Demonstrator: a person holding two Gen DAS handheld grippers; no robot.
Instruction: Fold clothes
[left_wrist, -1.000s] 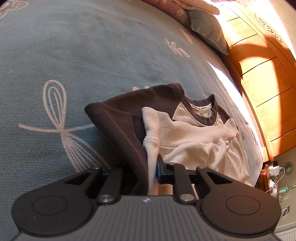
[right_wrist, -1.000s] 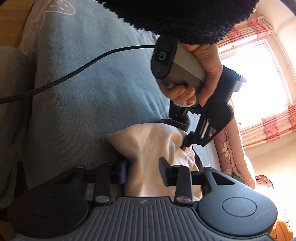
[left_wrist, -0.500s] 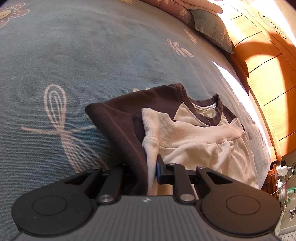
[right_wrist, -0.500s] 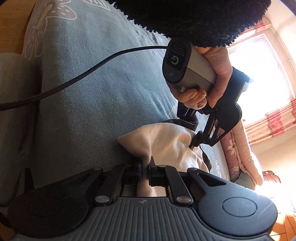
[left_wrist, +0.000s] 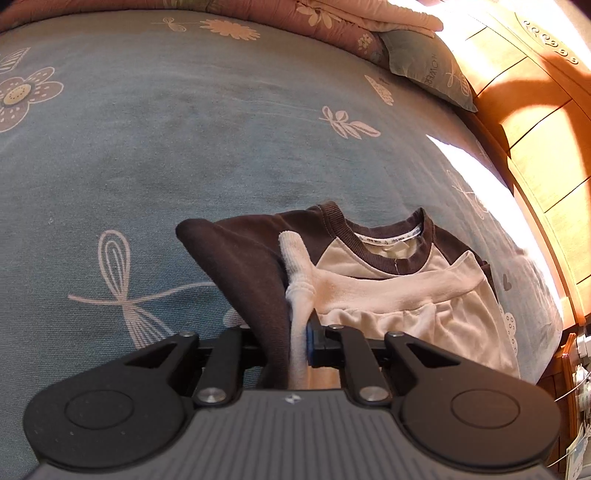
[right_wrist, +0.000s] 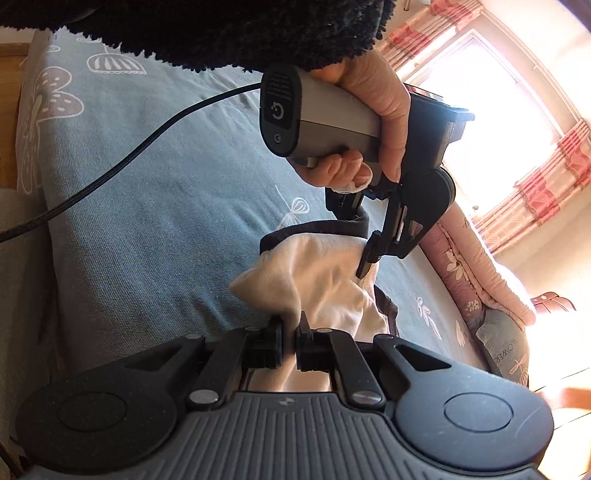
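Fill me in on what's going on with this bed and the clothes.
A person is folding a cream and brown shirt on a blue patterned bedspread. Each hand holds a hand-held gripper. The left hand-held gripper, its jaws closing, pinches the sleeve side of the shirt, brown and cream layers between the pads. The right hand-held gripper is shut on a cream corner. The neckline end lies on the bed.

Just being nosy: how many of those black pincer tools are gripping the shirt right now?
2. The left gripper pinches the shirt at its brown sleeve and cream hem, its jaws closing. The right gripper is clamped on the cream fabric's other corner. No others show.
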